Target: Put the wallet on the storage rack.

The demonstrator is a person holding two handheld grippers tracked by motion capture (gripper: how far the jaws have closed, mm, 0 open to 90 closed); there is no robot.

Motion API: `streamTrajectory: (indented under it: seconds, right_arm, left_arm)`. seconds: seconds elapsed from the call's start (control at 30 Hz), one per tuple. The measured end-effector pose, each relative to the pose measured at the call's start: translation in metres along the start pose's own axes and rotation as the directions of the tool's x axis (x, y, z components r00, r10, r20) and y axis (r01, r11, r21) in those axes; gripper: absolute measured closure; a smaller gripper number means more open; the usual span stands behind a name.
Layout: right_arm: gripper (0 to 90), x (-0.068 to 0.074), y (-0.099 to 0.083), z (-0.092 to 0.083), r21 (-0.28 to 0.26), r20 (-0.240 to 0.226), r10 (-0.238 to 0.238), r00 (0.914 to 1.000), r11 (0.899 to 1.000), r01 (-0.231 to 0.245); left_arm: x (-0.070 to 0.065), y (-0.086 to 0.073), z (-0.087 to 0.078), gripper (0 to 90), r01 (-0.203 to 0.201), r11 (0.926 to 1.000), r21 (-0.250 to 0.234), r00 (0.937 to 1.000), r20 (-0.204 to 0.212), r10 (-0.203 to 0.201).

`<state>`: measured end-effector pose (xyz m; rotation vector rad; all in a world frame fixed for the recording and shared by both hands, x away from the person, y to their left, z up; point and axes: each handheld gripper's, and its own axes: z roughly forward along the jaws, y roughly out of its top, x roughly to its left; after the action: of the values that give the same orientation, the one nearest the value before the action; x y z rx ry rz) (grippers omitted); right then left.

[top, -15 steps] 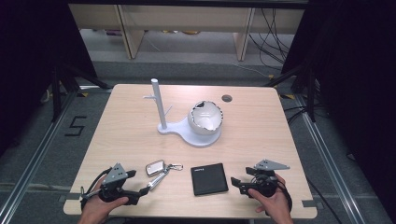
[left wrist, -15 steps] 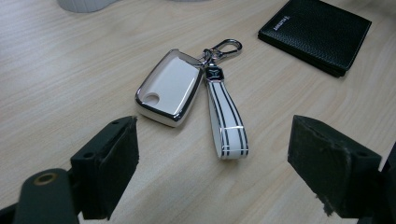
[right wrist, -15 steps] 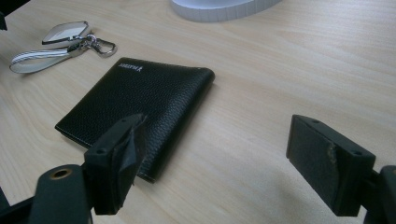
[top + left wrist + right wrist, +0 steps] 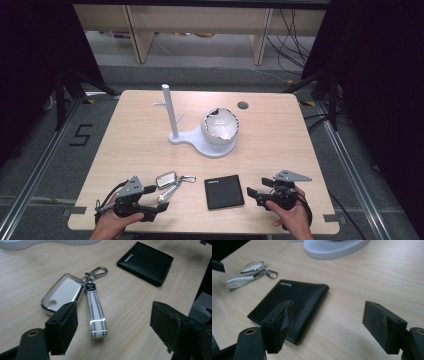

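Inventory, placed relative to the table (image 4: 135,145):

- White stand (image 4: 202,144): near the table's centre; flat base with an upright post (image 4: 169,111) at its left end.
- Cracked white shell (image 4: 220,126): sits on the stand's round right end.
- Grommet hole (image 4: 243,105): near the table's far edge, right of centre.
- Wooden shelf units (image 4: 135,30): beyond the table's far edge.
- Floor mark "5" (image 4: 80,135): left of the table.

I see a pale wood-grain surface (image 4: 130,135). Near its front edge lies a plain black grained wallet (image 4: 224,191), small pale lettering at one corner. Beside it, a silver-rimmed white key fob (image 4: 62,293) with a white, silver-striped strap (image 4: 96,315). Behind stands a white stand (image 4: 172,120). My tongs are black.
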<state>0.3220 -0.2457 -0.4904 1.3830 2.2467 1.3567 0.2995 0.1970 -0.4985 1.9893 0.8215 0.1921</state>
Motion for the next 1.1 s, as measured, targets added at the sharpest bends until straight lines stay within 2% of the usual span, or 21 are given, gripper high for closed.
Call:
streamTrajectory:
  seconds: [0.07, 0.1, 0.13, 0.17, 0.27, 0.3, 0.43, 0.5, 0.53, 0.57, 0.6, 0.63, 0.67, 0.73, 0.77, 0.8, 0.83, 0.97, 1.03, 1.07, 1.1]
  right_arm:
    - [25.6, -0.003, 0.000, 0.000, 0.005, -0.019, 0.015, 0.9997, 1.000, -0.015]
    - [25.9, -0.001, 0.000, 0.000, 0.010, -0.028, 0.053, 0.9982, 0.999, -0.053]
    - [25.9, -0.004, 0.000, 0.000, -0.006, -0.019, 0.009, 0.9998, 1.000, -0.009]
    - [25.9, -0.005, 0.000, 0.000, -0.010, -0.011, 0.003, 0.9999, 1.000, -0.003]
    - [26.0, -0.004, 0.001, 0.002, -0.004, -0.020, 0.032, 0.9993, 0.999, -0.032]
    - [26.2, -0.001, 0.001, 0.001, 0.005, -0.019, 0.073, 0.9971, 0.997, -0.073]
    - [26.6, -0.002, 0.002, 0.004, -0.004, -0.040, 0.039, 0.9984, 0.999, -0.039]
    - [26.8, -0.002, 0.002, 0.006, 0.000, -0.056, 0.045, 0.9974, 0.999, -0.045]
    - [26.9, 0.002, 0.002, 0.005, 0.000, -0.057, 0.084, 0.9948, 0.996, -0.084]
    - [27.0, 0.002, 0.002, 0.006, 0.012, -0.063, 0.086, 0.9943, 0.996, -0.086]
    - [27.1, -0.001, 0.002, 0.007, -0.004, -0.046, 0.035, 0.9983, 0.999, -0.035]
    - [27.3, 0.000, 0.003, 0.006, 0.013, -0.054, 0.039, 0.9978, 0.999, -0.039]
    - [27.3, 0.003, 0.002, 0.007, 0.013, -0.078, 0.084, 0.9934, 0.996, -0.083]
    - [27.3, 0.004, 0.002, 0.008, 0.015, -0.079, 0.085, 0.9932, 0.996, -0.084]
    - [27.3, 0.002, 0.003, 0.009, 0.012, -0.082, 0.058, 0.9950, 0.998, -0.057]
    - [27.4, 0.002, 0.003, 0.010, 0.013, -0.080, 0.056, 0.9953, 0.998, -0.055]
    - [27.7, 0.002, 0.003, 0.010, 0.014, -0.076, 0.057, 0.9955, 0.998, -0.056]
    - [28.9, 0.005, 0.004, 0.011, 0.016, -0.071, 0.055, 0.9960, 0.998, -0.054]
    - [33.0, 0.007, 0.004, 0.013, 0.012, -0.100, 0.077, 0.9921, 0.997, -0.076]
    - [33.0, 0.007, 0.004, 0.013, 0.012, -0.100, 0.077, 0.9921, 0.997, -0.076]
    - [33.3, 0.005, 0.004, 0.015, 0.018, -0.096, 0.040, 0.9946, 0.999, -0.039]
  left_arm:
    - [-0.005, 0.002, 0.004, 24.3, -0.022, 0.9997, 0.007, 0.9997, 0.010, 0.022]
    - [-0.007, 0.003, 0.007, 24.3, -0.022, 0.9998, 0.000, 0.9996, 0.018, 0.022]
    - [-0.009, 0.004, 0.008, 24.4, -0.031, 0.9994, 0.013, 0.9993, 0.022, 0.031]
    - [-0.011, 0.006, 0.010, 24.9, -0.036, 0.9992, 0.020, 0.9991, 0.024, 0.035]
    - [-0.016, 0.009, 0.016, 29.0, -0.051, 0.9986, 0.009, 0.9981, 0.036, 0.051]
    - [-0.018, 0.011, 0.018, 30.3, -0.055, 0.9984, 0.010, 0.9980, 0.033, 0.055]
    - [-0.025, 0.018, 0.028, 37.0, -0.084, 0.9964, 0.012, 0.9956, 0.044, 0.083]
    - [-0.029, 0.021, 0.035, 41.7, -0.104, 0.9945, 0.015, 0.9937, 0.044, 0.103]
    - [-0.031, 0.023, 0.038, 43.8, -0.111, 0.9936, 0.022, 0.9932, 0.038, 0.110]
    - [-0.032, 0.024, 0.043, 46.0, -0.130, 0.9912, 0.023, 0.9894, 0.067, 0.129]
    - [-0.034, 0.026, 0.047, 49.9, -0.167, 0.9858, 0.008, 0.9822, 0.088, 0.166]
    - [-0.035, 0.028, 0.049, 55.4, -0.190, 0.9818, 0.011, 0.9782, 0.088, 0.188]
    - [-0.037, 0.030, 0.053, 57.5, -0.199, 0.9799, 0.010, 0.9754, 0.098, 0.197]
    - [-0.038, 0.032, 0.055, 63.1, -0.209, 0.9778, 0.013, 0.9728, 0.105, 0.206]
    - [-0.039, 0.037, 0.060, 65.4, -0.237, 0.9711, 0.024, 0.9678, 0.092, 0.234]
    - [-0.041, 0.038, 0.063, 67.1, -0.215, 0.9764, 0.022, 0.9743, 0.075, 0.212]
    - [-0.040, 0.040, 0.066, 69.8, -0.228, 0.9735, 0.017, 0.9687, 0.105, 0.225]
    - [-0.043, 0.045, 0.080, 77.0, -0.256, 0.9654, 0.048, 0.9601, 0.129, 0.248]
    - [-0.046, 0.047, 0.088, 80.4, -0.295, 0.9524, 0.076, 0.9503, 0.126, 0.284]
    - [-0.046, 0.047, 0.088, 81.4, -0.295, 0.9524, 0.076, 0.9503, 0.126, 0.284]
    - [-0.047, 0.049, 0.095, 82.6, -0.330, 0.9379, 0.109, 0.9400, 0.131, 0.315]
